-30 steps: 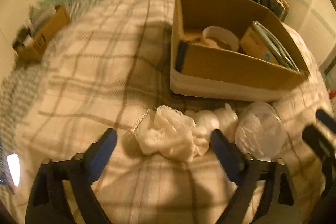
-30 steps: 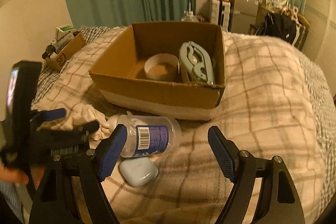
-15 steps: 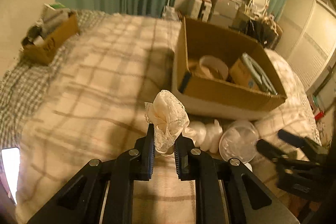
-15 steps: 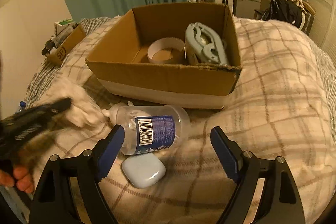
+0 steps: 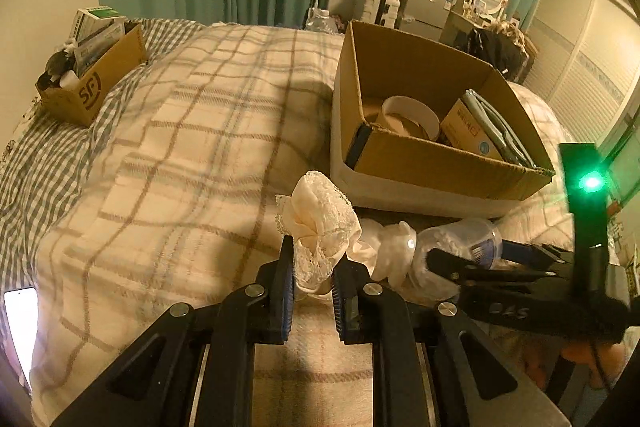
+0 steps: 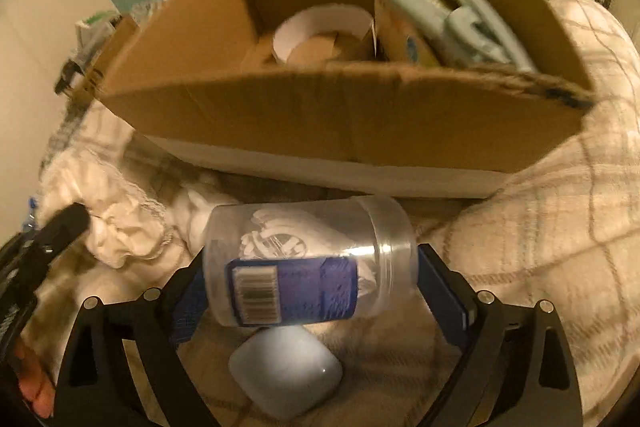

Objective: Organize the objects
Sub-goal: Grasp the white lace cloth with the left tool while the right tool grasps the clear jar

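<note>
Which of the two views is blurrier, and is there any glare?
Right wrist view is blurrier: the cardboard box rim and lace cloth smear, and a highlight streaks the clear jar. Left wrist view is sharper, with a green light flaring at right and warm, dim lighting.

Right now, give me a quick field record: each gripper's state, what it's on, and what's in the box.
left gripper: shut on lace scrunchie, held above the blanket
right gripper: open, fingers either side of the clear jar; contact unclear
clear jar: on its side, blue barcode label facing up
white case: on the blanket just below the jar
cardboard box: holds a white ring, a small carton, a pale blue plastic item
</note>
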